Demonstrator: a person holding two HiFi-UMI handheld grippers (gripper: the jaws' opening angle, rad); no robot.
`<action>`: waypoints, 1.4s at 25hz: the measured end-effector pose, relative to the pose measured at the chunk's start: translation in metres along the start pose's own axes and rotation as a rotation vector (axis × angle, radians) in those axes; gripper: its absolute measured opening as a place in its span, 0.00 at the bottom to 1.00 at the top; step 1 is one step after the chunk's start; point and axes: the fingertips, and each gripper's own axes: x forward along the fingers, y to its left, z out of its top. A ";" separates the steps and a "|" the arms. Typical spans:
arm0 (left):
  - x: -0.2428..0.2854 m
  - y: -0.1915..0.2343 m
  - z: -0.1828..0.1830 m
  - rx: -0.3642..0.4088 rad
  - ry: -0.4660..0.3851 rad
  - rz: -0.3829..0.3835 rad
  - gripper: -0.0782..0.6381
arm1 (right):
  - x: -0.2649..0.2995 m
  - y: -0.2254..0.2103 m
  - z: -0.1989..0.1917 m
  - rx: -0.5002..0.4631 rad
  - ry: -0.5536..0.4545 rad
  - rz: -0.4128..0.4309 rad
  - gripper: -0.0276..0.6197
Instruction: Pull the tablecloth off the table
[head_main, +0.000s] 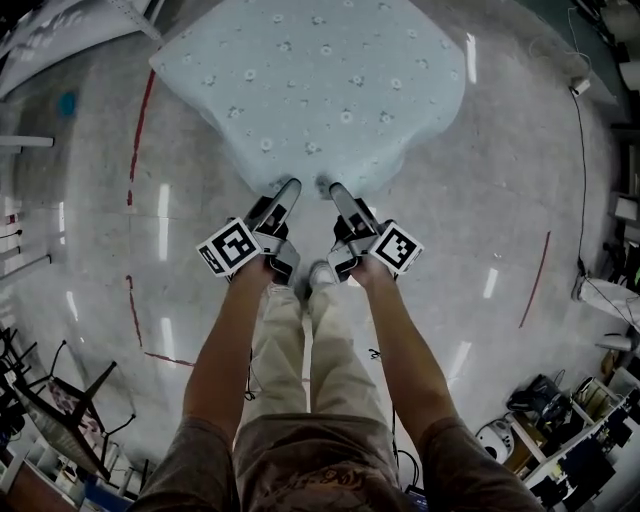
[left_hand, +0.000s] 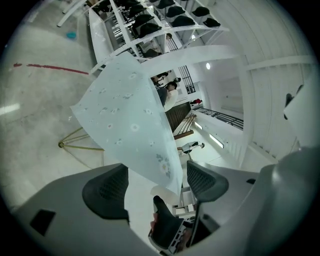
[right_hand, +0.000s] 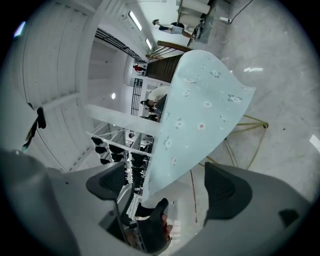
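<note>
The shiny grey floor (head_main: 500, 230) is the biggest thing I see. The table stands on it, all covered by the pale blue tablecloth (head_main: 320, 80) with little flowers. The cloth lies flat on top and its near edge hangs down. Thin gold table legs (left_hand: 61, 145) peek out under it. My left gripper (head_main: 290, 192) and right gripper (head_main: 336, 195) point at that near edge, side by side. Both claws are spread wide. The cloth's edge shows between the pads, but nothing pinches it.

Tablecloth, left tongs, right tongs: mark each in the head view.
tablecloth (head_main: 320, 80), head view, middle of its top.
left tongs (head_main: 292, 187), head view, midway between the tips.
right tongs (head_main: 337, 189), head view, midway between the tips.
</note>
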 end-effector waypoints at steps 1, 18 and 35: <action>0.003 0.001 0.003 -0.006 -0.005 -0.002 0.59 | 0.003 -0.001 0.002 0.007 -0.008 0.001 0.79; 0.016 0.007 0.015 -0.090 -0.028 -0.032 0.44 | 0.021 -0.009 0.012 0.072 -0.060 0.004 0.40; 0.007 -0.052 0.028 -0.063 -0.009 -0.069 0.14 | 0.012 0.050 0.026 -0.016 -0.097 -0.038 0.05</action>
